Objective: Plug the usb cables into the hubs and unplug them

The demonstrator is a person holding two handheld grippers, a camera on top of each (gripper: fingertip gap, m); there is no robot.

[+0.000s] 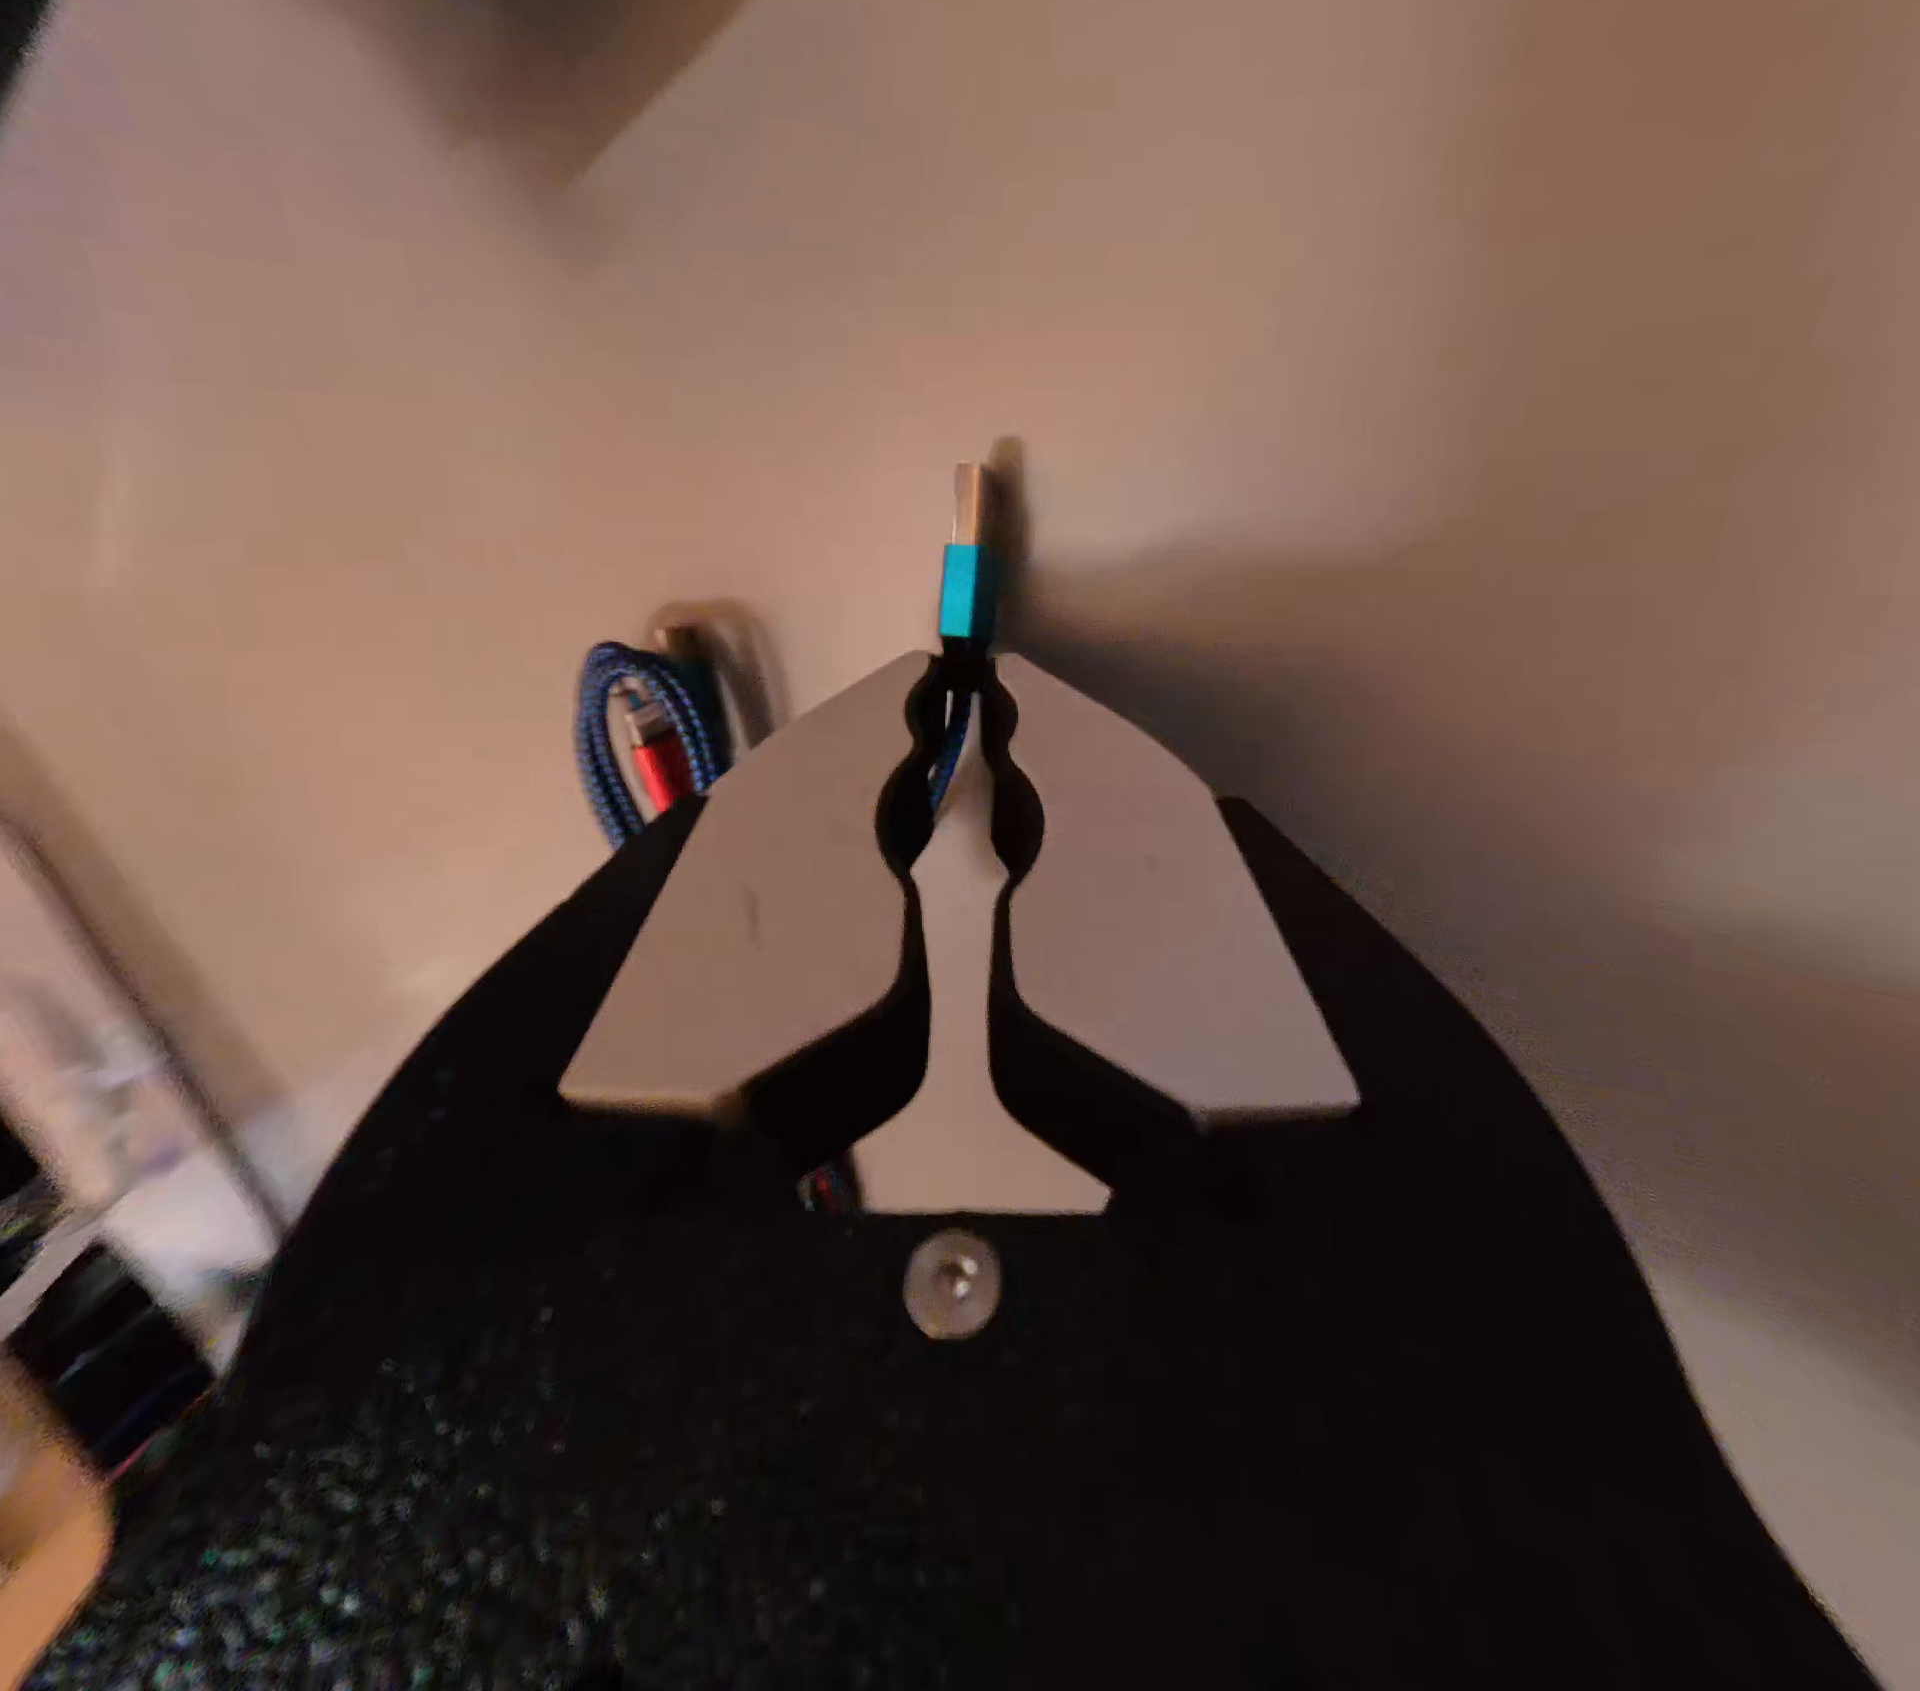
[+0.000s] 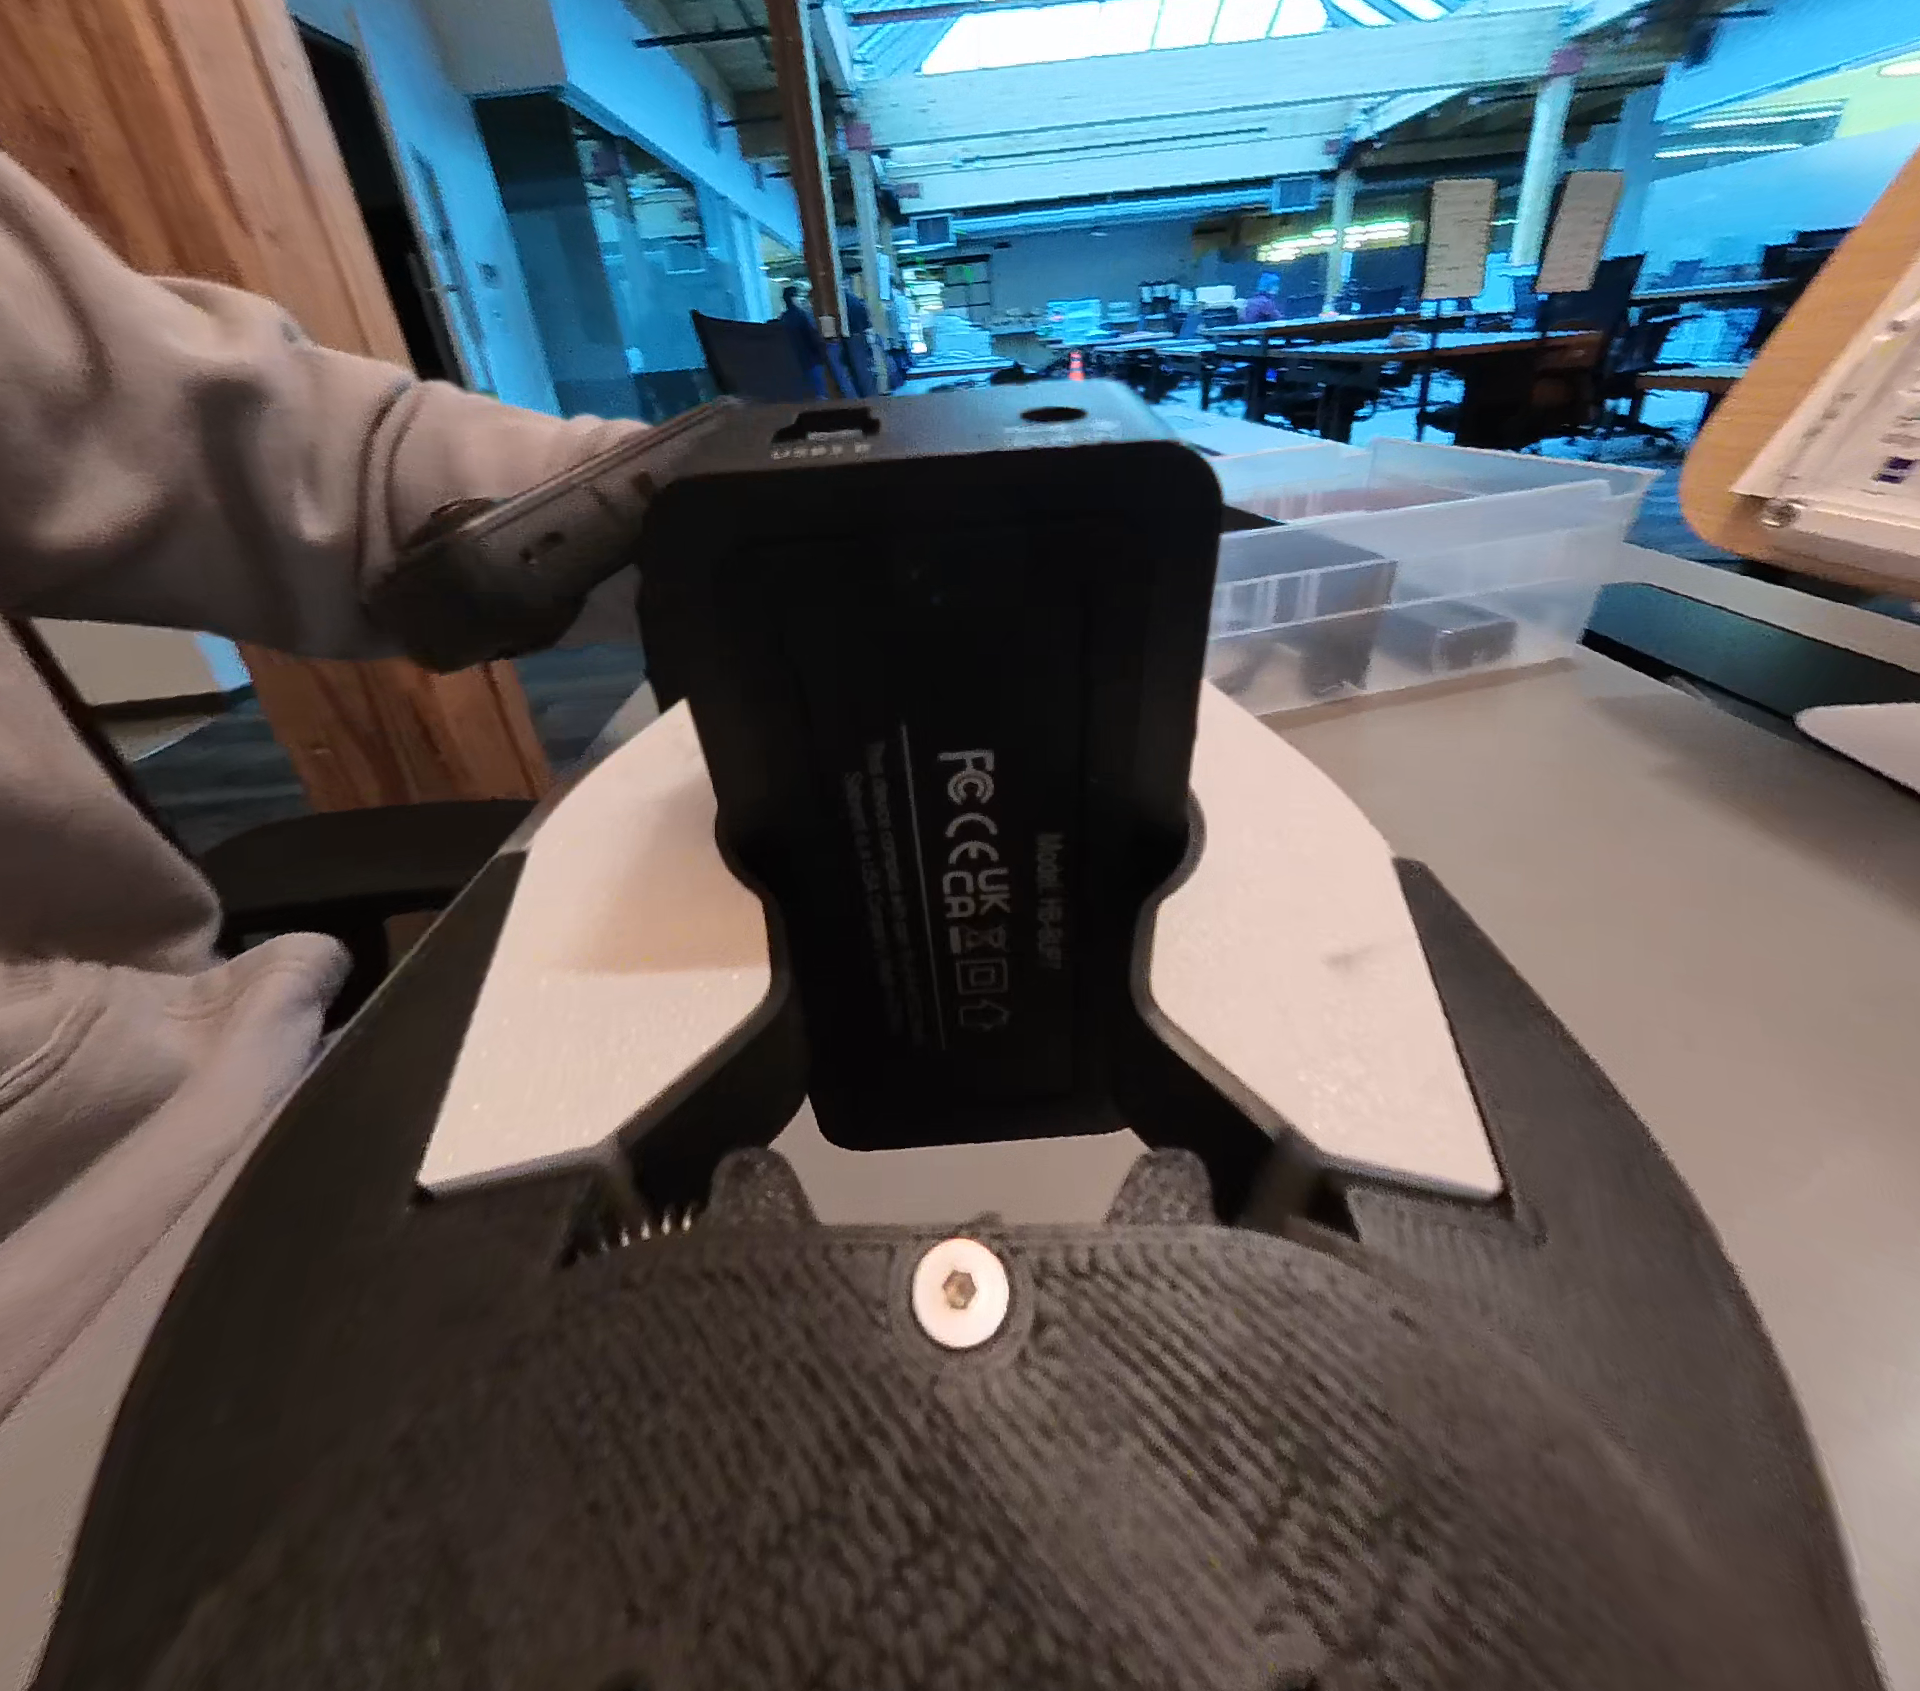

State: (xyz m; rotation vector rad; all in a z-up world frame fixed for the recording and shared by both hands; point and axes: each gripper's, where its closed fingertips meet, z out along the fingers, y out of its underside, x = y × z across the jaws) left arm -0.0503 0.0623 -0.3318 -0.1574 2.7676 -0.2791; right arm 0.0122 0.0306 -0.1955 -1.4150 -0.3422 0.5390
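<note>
My left gripper [image 1: 961,665] is shut on a blue braided USB cable [image 1: 948,768], just behind its teal plug [image 1: 961,592]. The plug's metal tip [image 1: 968,503] points away from me over the beige table [image 1: 1351,291]. My right gripper [image 2: 935,768] is shut on a black USB hub [image 2: 935,685] and holds it upright above the table, its labelled underside facing me. A port [image 2: 828,428] shows on its top end. The hub's other faces are hidden.
A coil of blue braided cable with a red plug [image 1: 649,737] lies on the table left of my left gripper. A clear plastic bin [image 2: 1423,561] holding more dark hubs stands behind the hub at right. A person's grey sleeve [image 2: 208,478] reaches in from the left.
</note>
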